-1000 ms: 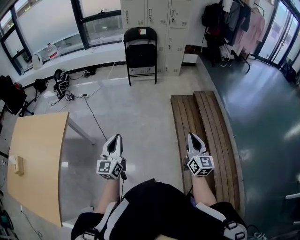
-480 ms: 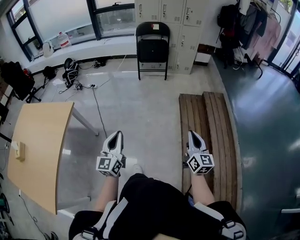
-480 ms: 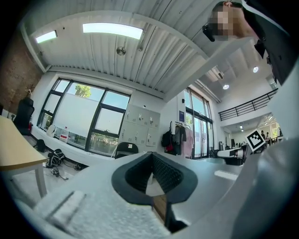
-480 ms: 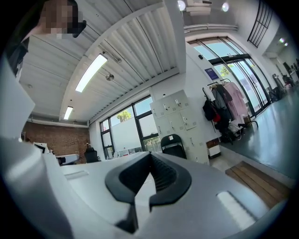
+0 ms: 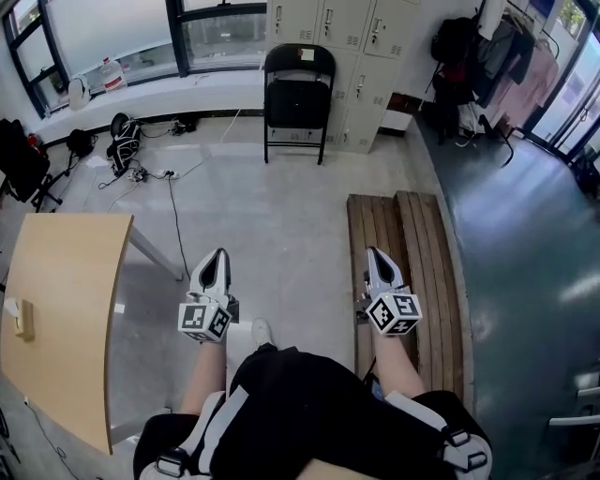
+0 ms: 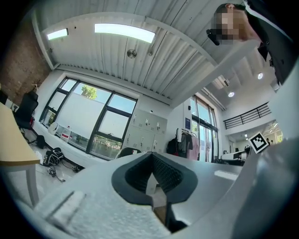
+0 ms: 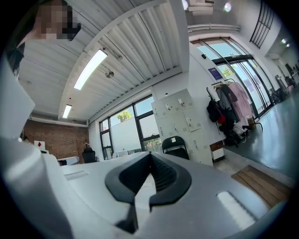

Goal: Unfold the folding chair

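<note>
Grey concrete floor (image 5: 272, 216) fills the middle of the room, with a window wall (image 5: 122, 28) at the far left and a row of pale lockers (image 5: 342, 37) along the far side. The folding chair (image 5: 298, 94), black, stands upright and folded flat in front of those lockers, well apart from both grippers. A slatted wooden bench (image 5: 412, 262) lies on the floor to the right, and a light wooden table (image 5: 61, 319) sits at the near left. Cables and bags (image 5: 131, 159) lie below the window ledge, and clothes (image 5: 506, 56) hang at the far right.

The person stands near the bottom of the head view with both arms out toward the chair. The left gripper (image 5: 217, 255) hangs over bare floor just right of the table, and the right gripper (image 5: 376, 257) is above the left edge of the bench. Each has its jaws closed together with nothing between them. In the left gripper view the chair (image 6: 125, 151) shows small beyond the left gripper's (image 6: 152, 179) closed tips; the right gripper view shows the chair (image 7: 174, 146) by the lockers, past the right gripper's (image 7: 150, 177) closed tips.
</note>
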The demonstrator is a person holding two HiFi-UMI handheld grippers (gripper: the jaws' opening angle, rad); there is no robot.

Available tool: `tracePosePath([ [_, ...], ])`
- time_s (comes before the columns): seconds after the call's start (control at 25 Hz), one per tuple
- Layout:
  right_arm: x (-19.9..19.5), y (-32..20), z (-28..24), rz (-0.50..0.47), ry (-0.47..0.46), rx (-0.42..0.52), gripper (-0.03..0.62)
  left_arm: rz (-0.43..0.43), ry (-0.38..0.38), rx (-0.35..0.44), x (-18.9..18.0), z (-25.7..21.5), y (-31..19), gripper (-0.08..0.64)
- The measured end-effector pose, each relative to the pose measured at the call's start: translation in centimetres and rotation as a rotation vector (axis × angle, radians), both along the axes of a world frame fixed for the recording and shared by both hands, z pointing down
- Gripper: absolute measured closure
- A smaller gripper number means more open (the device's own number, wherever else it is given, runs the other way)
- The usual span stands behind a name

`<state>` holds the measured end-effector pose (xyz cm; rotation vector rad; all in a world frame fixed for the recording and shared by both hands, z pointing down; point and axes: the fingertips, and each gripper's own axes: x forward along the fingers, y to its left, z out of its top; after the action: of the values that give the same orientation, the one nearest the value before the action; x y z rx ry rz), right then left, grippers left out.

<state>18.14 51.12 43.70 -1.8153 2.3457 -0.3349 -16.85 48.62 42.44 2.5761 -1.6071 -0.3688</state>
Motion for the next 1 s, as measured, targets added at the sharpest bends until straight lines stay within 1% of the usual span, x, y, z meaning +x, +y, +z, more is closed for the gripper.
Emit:
tracePosePath([
  [0.12,-1.4,-3.6,-0.7,-0.002,0.027,0.003,0.588,0.01,0.006,0.009,-0.9,-0.3,-3.4,0.563],
  [0.32,-4.5,-8.7,-1.8,-0.008,0.013,0.048,0.588,0.025,-0.004,-0.003,-3.1,0.2,-8.5,0.561],
  [0.4,-5.5,-10.6,-2.0,-0.005,0.01,0.053,0.588,0.036,-0.006,-0.007,-3.8,0.2,-10.4,0.561],
  [0.48,-6.3,-12.6,-1.9,-0.004,0.005,0.047,0.588,0.052,-0.006,-0.008,-4.4,0.0,-12.1,0.56],
  [0.56,-7.2,-14.4,-1.9,-0.013,0.022,0.042,0.588,0.067,-0.005,-0.004,-5.0,-0.1,-13.6,0.56],
  [0.64,-8.2,-15.8,-2.1,-0.02,0.045,0.048,0.588,0.075,-0.004,0.002,-5.7,0.0,-14.9,0.56],
  [0.72,-9.2,-16.6,-2.0,-0.017,0.044,0.054,0.588,0.073,-0.002,0.007,-6.7,0.3,-16.0,0.56],
  [0.84,-10.7,-17.5,-0.8,-0.034,0.039,0.022,0.588,0.072,0.002,-0.002,-7.7,0.8,-16.9,0.56],
  [1.0,-11.5,-18.6,1.2,-0.058,0.079,-0.048,0.588,0.098,0.024,-0.035,-7.3,2.1,-17.5,0.56],
])
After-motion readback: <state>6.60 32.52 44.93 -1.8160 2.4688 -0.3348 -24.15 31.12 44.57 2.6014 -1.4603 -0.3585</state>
